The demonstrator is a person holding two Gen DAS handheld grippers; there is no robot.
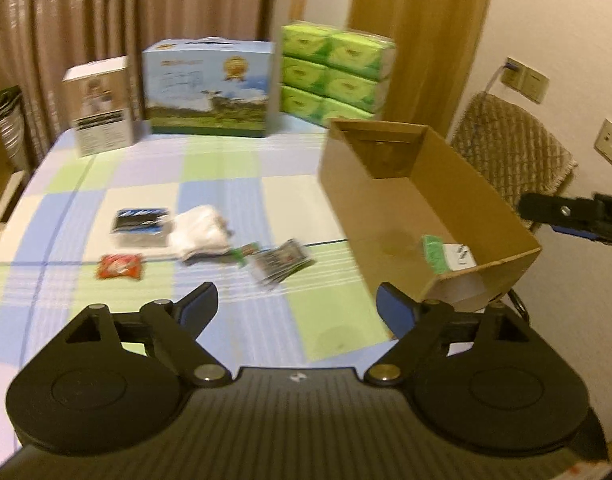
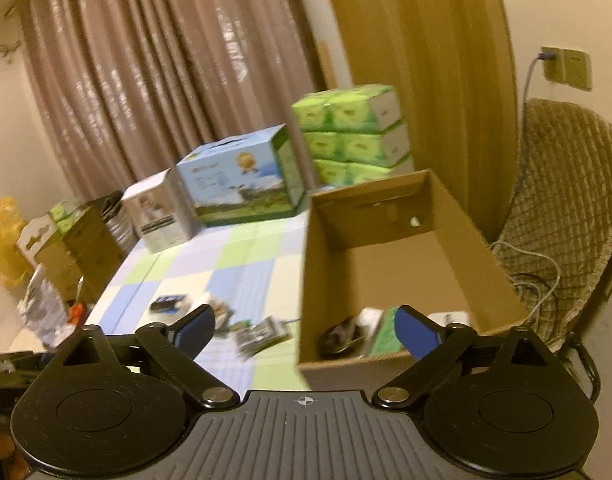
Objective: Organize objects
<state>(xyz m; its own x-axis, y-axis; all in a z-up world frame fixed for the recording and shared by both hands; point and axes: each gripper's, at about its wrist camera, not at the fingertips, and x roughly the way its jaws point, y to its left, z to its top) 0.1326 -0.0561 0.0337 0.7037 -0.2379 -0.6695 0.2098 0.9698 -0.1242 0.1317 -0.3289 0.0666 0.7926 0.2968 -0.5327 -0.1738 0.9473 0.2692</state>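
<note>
An open cardboard box (image 1: 390, 216) stands on the right of the checked tablecloth (image 1: 225, 160); it also shows in the right wrist view (image 2: 386, 264). Inside lie a green packet (image 1: 434, 254), a white item (image 1: 460, 258) and a dark object (image 2: 340, 338). On the cloth lie a blue-black packet (image 1: 139, 226), a white bundle (image 1: 199, 232), a red packet (image 1: 119, 267) and a dark printed packet (image 1: 281, 264). My left gripper (image 1: 297, 306) is open and empty above the cloth's near part. My right gripper (image 2: 306, 330) is open and empty at the box's near wall.
At the table's back stand a white carton (image 1: 99, 106), a blue carry box (image 1: 209, 88) and stacked green tissue packs (image 1: 334, 74). A cushioned chair (image 2: 566, 216) and cables are to the right. Boxes and bags (image 2: 65, 248) crowd the floor to the left.
</note>
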